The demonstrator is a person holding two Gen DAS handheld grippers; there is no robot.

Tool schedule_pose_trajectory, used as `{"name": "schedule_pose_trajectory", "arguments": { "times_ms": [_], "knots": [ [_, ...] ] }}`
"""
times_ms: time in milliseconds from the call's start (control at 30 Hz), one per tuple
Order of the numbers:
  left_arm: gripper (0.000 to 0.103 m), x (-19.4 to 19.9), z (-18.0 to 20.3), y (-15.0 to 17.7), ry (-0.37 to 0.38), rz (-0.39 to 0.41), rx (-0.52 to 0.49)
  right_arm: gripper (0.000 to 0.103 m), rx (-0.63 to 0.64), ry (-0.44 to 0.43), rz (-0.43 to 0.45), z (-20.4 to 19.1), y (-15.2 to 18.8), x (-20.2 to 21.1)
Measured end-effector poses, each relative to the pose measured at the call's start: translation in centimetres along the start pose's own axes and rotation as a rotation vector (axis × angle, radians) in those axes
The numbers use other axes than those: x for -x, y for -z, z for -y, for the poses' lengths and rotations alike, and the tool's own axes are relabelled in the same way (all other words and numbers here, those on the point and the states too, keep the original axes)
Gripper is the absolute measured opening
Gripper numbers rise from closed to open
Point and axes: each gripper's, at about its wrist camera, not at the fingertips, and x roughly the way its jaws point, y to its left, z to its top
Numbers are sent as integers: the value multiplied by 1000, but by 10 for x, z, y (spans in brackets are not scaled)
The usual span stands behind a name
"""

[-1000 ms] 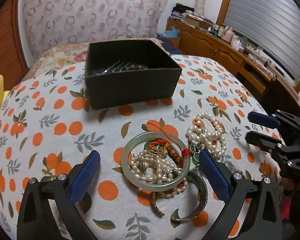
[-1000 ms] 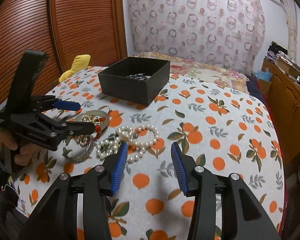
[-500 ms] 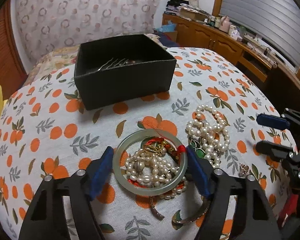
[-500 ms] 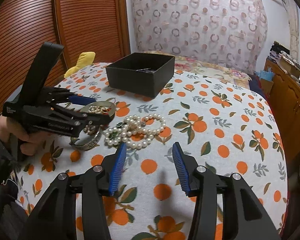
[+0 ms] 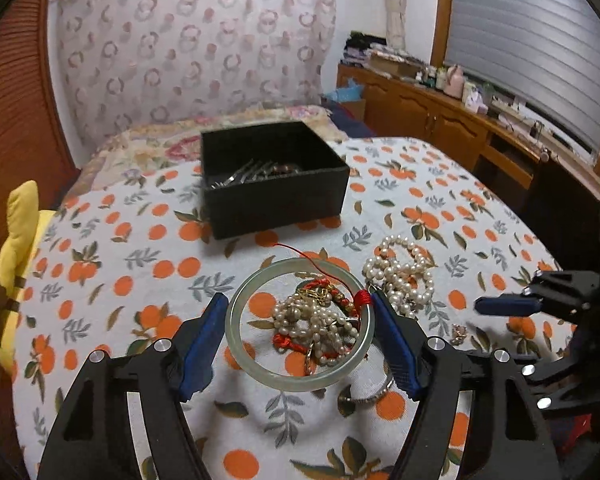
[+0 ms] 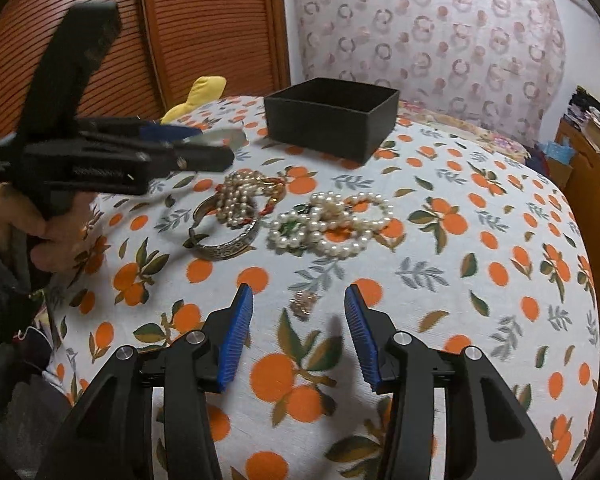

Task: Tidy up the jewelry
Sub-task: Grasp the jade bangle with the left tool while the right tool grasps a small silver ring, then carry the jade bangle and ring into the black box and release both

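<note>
The left hand-held gripper [image 5: 299, 334] grips the jade bangle [image 5: 300, 322] above the tabletop [image 5: 120, 264], short of the black box [image 5: 274, 178], where the smooth ring could slip free, while the right hand-held gripper [image 6: 299, 334] hangs open and empty.

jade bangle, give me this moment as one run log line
left gripper: shut on jade bangle, lifted | right gripper: open, above small earring | black box: open
</note>
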Motion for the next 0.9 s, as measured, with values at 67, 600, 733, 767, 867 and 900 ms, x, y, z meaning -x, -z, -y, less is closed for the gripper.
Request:
{"name": "schedule_pose_trajectory", "arguments": {
  "times_ms": [67, 600, 733, 767, 867, 900],
  "knots": [
    [69, 7, -1, 1, -1, 17, 8, 40, 10, 10, -13, -3, -2, -4],
    [69, 32, -2, 4, -8, 79, 32, 15, 15, 56, -31, 0, 0, -10],
    [69, 31, -3, -1, -23, 87, 22, 15, 25, 58, -1, 2, -11, -2],
    [69, 30, -3, -3, -29, 91, 17, 14, 31, 56, 9, 3, -15, 0],
    [69, 28, -5, -9, -31, 97, 15, 15, 42, 58, 32, 7, -28, 3],
    [69, 27, -6, -11, -33, 99, 15, 15, 44, 56, 39, 9, -32, 4]
  ]
}}
